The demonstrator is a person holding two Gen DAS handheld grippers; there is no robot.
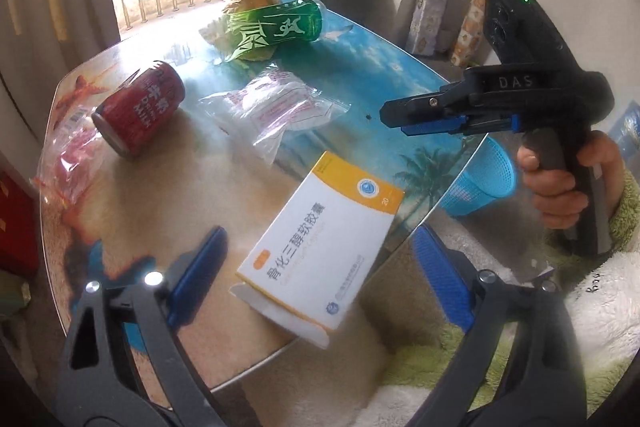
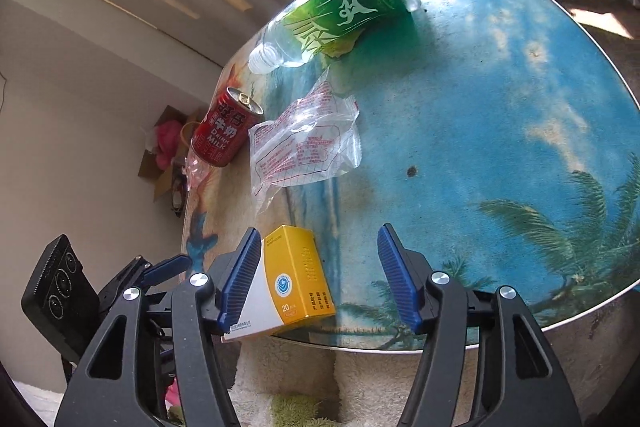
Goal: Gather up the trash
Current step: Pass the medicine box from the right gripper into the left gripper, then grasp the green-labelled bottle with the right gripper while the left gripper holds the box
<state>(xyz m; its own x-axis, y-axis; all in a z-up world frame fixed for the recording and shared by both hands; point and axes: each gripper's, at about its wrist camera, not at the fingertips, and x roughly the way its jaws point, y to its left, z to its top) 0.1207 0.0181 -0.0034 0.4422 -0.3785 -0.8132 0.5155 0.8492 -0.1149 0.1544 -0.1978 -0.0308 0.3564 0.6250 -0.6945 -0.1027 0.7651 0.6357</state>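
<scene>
While on the table [image 1: 160, 207], the medicine box [image 1: 320, 247] lies between wide-spread left fingers [image 1: 200, 267].

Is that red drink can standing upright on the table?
No, the red can lies on its side on the table, beside a clear plastic bag.

Red can [image 1: 138, 109], green-labelled bottle [image 1: 276, 25], yellow-white box [image 1: 320, 247], beach-print table [image 1: 400, 75].

Beach-print table [image 2: 500, 87]: medicine box [image 1: 320, 247], red can [image 1: 140, 107], green-label bottle [image 2: 332, 15], plastic bags [image 2: 308, 143].
</scene>
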